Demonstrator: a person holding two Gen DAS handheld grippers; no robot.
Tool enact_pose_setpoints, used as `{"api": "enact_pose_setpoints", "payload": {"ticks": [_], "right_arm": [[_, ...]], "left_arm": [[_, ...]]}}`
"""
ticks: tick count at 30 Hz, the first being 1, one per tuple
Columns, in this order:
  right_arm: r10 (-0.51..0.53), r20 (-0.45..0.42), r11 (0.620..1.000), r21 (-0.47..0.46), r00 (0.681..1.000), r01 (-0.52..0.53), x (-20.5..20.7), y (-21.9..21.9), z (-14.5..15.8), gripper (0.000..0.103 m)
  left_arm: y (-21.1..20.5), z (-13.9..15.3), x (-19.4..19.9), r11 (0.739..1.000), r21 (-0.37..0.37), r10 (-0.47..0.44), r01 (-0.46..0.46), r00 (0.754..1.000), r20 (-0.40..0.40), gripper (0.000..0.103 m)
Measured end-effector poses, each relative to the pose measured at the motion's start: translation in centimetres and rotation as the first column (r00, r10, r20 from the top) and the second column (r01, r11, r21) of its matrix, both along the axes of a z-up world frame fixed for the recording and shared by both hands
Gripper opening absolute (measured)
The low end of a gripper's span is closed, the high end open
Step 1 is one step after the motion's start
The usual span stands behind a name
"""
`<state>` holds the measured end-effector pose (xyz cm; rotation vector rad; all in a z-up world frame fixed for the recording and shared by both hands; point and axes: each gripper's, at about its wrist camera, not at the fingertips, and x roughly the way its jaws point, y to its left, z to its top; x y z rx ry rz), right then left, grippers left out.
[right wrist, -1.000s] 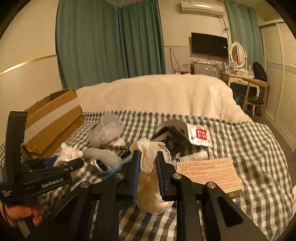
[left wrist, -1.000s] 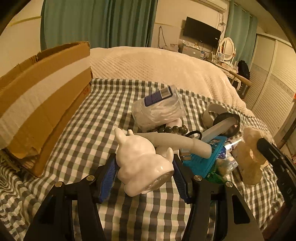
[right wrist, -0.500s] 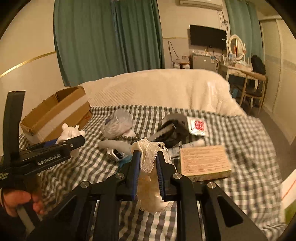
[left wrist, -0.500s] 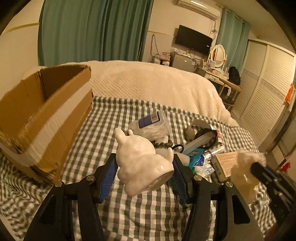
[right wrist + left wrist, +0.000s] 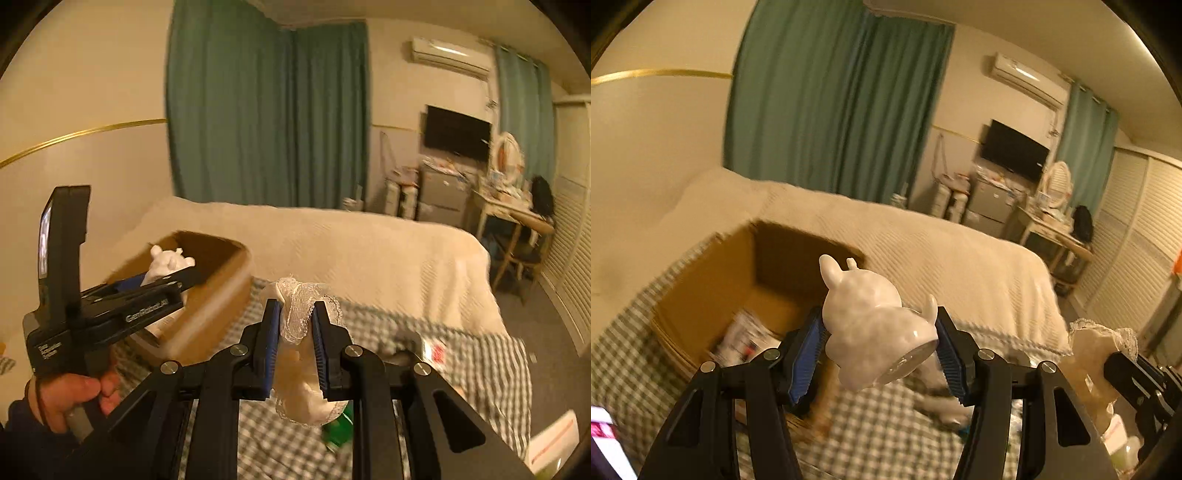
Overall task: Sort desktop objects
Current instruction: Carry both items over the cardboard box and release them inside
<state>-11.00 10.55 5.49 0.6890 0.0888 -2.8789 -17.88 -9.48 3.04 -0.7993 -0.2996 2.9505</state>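
My left gripper [image 5: 877,350] is shut on a white ceramic animal figurine [image 5: 875,328] and holds it in the air beside the open cardboard box [image 5: 713,295]. The figurine [image 5: 164,264] and the left gripper [image 5: 147,291] also show in the right wrist view, over the box [image 5: 218,288]. My right gripper [image 5: 295,347] is shut on a cream lace-trimmed pouch [image 5: 306,373] held above the checkered cloth [image 5: 461,354]. The pouch [image 5: 1089,354] shows at the right of the left wrist view.
The box holds a printed packet [image 5: 746,336]. A bed with a cream cover [image 5: 351,243] lies behind. Loose items lie on the cloth: a white packet with red print [image 5: 436,349], something green [image 5: 338,428] under the pouch. A desk and chair [image 5: 517,229] stand at the far right.
Both grippers have risen and swung left toward the cardboard box, each still holding its object. The pile of objects on the cloth has dropped out of view below.
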Motion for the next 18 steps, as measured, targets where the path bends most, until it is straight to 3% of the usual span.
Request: {"api": "enact_pose_setpoints", "payload": {"ticks": [5,10,18], "right_arm": [[0.099,0.005,0.994,-0.05,0.995,-0.099,-4.3,-5.0,1.0,0.017],[0.191,0.018,0.977,-0.098,0.981,-0.188,-9.1,-9.8,0.8,0.017],[0.268,0.054,0.958,-0.116,0.962,-0.261,-16.4,-16.6,-3.0,0.017]], "left_arm": [[-4.6,0.2,-2.5,0.997,-0.032,0.072,-0.072,0.997,-0.001,0.059],[-9.1,-2.4,-4.8,0.986,-0.005,0.168,-0.168,0.985,0.033,0.059],[-11.9,-6.9,-7.5,0.974,-0.031,0.226,-0.224,0.97,0.088,0.059]]}}
